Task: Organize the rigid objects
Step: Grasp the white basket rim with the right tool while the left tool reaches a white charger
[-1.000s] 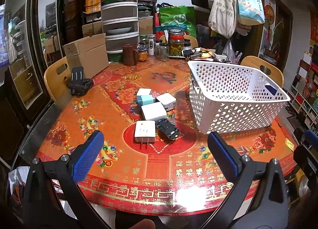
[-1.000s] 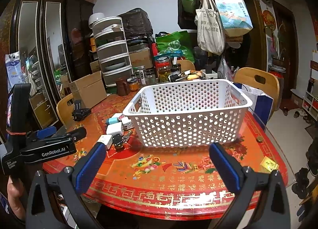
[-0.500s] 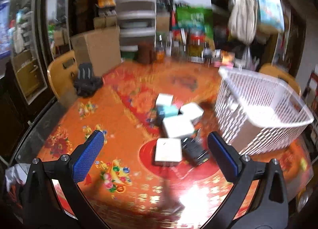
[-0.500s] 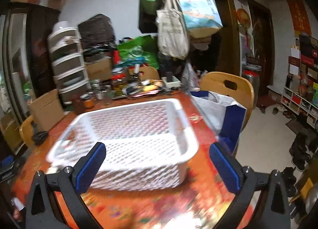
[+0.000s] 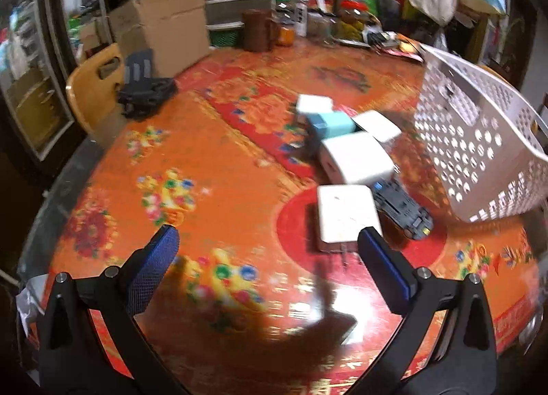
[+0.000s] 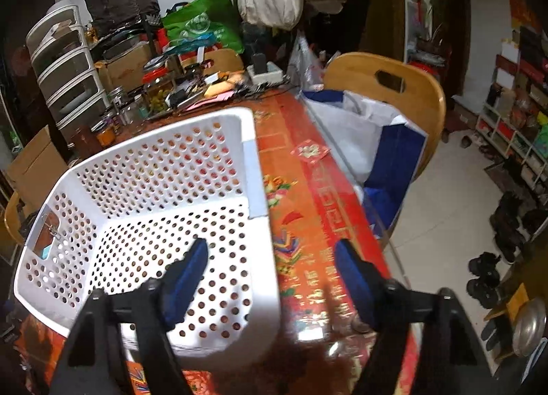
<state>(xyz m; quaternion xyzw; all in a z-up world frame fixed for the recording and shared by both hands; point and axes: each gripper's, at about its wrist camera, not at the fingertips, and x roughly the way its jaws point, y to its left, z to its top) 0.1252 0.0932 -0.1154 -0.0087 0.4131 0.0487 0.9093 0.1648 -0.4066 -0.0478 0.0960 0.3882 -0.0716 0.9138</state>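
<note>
The left gripper (image 5: pixel 267 251) has its jaws spread wide and nothing is between them. It hangs over the red and orange patterned table (image 5: pixel 205 162), pointing down at an angle. Just past its right blue pad (image 5: pixel 383 268) lies a flat white charger (image 5: pixel 346 217); its metal prongs point toward the gripper, so its long axis runs away from the camera. The pad is in front of the near right corner of this charger, but I cannot tell if they touch. Just to the right of it lies a dark toy car (image 5: pixel 400 206), its long axis diagonal, with one end toward the near right. Behind these sits a bigger white adapter (image 5: pixel 356 158), then a light blue block (image 5: pixel 332 124) and two more white blocks (image 5: pixel 376 126), all close together in a loose row going away from the gripper. To the right of the group stands the white basket (image 5: pixel 479 141) with many holes.

The right gripper (image 6: pixel 270 275) has just been closing its jaws, and now they stand about half open. The right side wall of the basket (image 6: pixel 260 169) is between them: the left pad (image 6: pixel 186 278) is inside the basket, the right pad (image 6: pixel 356 282) is outside, over the table. The pads do not press on the wall. The basket's long axis runs away from this camera, toward the clutter at the far end of the table. Beyond the table edge stands a wooden chair (image 6: pixel 387 87) with a blue and white bag (image 6: pixel 376 141) on it.
</note>
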